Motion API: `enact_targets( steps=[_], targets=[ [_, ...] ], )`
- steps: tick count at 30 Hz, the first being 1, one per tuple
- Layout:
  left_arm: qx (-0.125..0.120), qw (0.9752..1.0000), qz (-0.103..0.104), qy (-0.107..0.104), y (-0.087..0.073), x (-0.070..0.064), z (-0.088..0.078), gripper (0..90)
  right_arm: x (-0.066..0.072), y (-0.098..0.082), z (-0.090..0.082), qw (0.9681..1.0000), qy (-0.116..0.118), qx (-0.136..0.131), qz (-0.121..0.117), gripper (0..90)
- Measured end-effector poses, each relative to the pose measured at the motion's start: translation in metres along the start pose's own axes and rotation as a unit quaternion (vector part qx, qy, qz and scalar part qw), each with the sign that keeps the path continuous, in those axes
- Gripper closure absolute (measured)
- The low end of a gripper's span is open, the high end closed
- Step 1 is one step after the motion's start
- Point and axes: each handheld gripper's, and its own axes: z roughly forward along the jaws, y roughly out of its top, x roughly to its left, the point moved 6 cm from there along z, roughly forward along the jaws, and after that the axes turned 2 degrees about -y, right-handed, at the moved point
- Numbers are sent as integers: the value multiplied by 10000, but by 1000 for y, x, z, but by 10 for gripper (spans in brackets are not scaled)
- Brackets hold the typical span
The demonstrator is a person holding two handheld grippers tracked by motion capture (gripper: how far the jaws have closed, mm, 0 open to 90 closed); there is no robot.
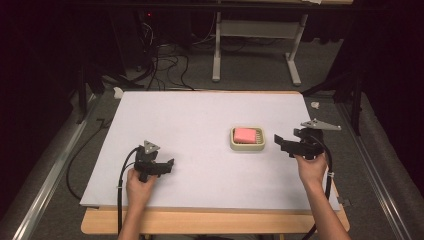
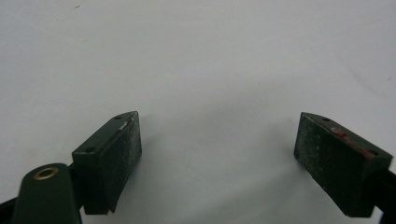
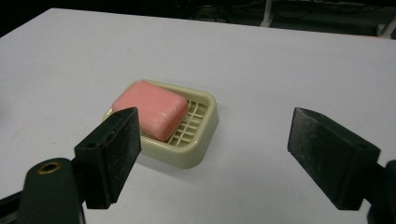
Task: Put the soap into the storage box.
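A pink bar of soap (image 1: 244,134) (image 3: 150,109) lies in a cream slatted soap dish (image 1: 261,145) (image 3: 203,133) right of the table's middle. My right gripper (image 1: 278,142) (image 3: 212,154) hovers just right of the dish, open, its jaws pointing left toward the dish with nothing between them. Near the front left, my left gripper (image 1: 171,166) (image 2: 218,158) is open over the bare white table top, its jaws wide apart and empty.
The white sheet (image 1: 190,120) covers a wooden table (image 1: 210,222). Beyond the far edge stand a desk frame (image 1: 255,40) and tangled cables (image 1: 165,60) on the floor. A small white object (image 1: 118,92) lies off the far left corner.
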Motion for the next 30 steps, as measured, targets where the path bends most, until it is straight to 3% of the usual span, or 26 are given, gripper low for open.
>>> enact_targets(
  steps=[30],
  targets=[
    [-1, 10000, 0, 1, 0, 0, 0, 155, -8, -27, -22, 9997, 96, -169, 170, 180]
  ],
)
